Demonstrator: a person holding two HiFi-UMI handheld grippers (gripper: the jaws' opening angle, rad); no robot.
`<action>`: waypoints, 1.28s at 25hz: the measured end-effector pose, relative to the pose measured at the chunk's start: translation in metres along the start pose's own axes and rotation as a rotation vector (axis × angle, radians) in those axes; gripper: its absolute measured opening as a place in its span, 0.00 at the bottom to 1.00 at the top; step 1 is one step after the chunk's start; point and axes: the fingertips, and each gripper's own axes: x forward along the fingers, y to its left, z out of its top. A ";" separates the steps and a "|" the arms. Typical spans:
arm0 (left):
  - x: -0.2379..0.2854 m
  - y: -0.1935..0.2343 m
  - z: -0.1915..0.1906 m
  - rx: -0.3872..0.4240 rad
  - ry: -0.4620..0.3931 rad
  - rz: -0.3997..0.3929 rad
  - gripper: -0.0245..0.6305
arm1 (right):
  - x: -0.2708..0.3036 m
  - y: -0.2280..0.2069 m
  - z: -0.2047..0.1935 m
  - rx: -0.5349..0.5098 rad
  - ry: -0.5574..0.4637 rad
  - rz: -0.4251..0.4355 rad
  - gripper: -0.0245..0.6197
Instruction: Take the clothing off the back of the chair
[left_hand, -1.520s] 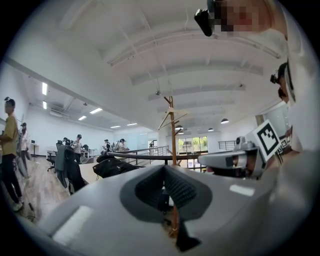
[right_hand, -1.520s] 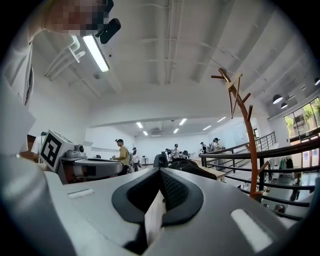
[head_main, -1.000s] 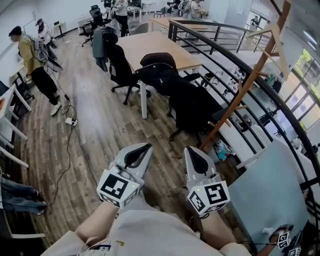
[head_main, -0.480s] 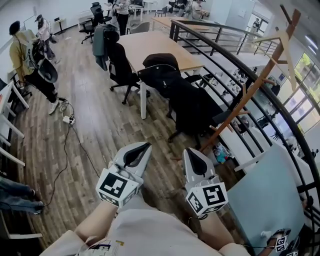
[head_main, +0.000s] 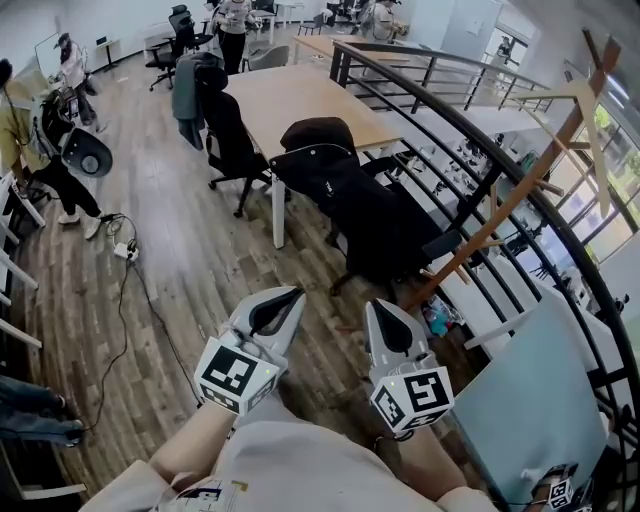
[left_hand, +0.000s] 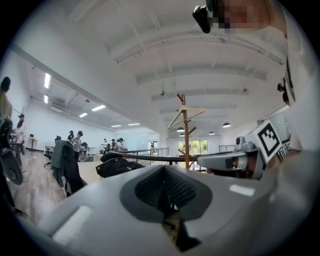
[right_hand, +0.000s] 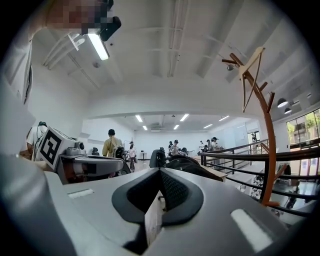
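Observation:
A black garment (head_main: 322, 160) lies draped over the back of a black office chair (head_main: 385, 228) beside the wooden table (head_main: 290, 92), well ahead of me. It also shows small and far off as the black garment (left_hand: 116, 166) and the black garment (right_hand: 181, 164). My left gripper (head_main: 294, 293) and right gripper (head_main: 375, 303) are held side by side in front of my body, pointing level toward the chair. Both are shut and empty, and both are well short of the garment. The left gripper (left_hand: 163, 171) and right gripper (right_hand: 159, 173) show jaws pressed together.
A second chair carries a grey-blue jacket (head_main: 187, 85) at the table's far end. A wooden coat stand (head_main: 520, 185) and a black railing (head_main: 470, 150) run along the right. People (head_main: 45, 150) stand at the left, with a cable and power strip (head_main: 123, 251) on the floor. A pale panel (head_main: 530, 395) leans at lower right.
The whole view has closed in on the chair with the black garment, which now sits lower and larger. Both grippers keep their pose and stay shut. The people at the left have shifted toward the edge.

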 end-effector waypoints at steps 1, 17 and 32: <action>0.005 0.008 0.002 -0.004 0.000 -0.005 0.04 | 0.009 -0.002 0.003 -0.001 0.003 -0.006 0.04; 0.108 0.176 0.025 -0.004 0.019 -0.107 0.04 | 0.194 -0.020 0.030 -0.056 0.037 -0.089 0.04; 0.181 0.253 0.036 0.028 0.020 -0.262 0.04 | 0.286 -0.061 0.051 -0.004 0.008 -0.242 0.04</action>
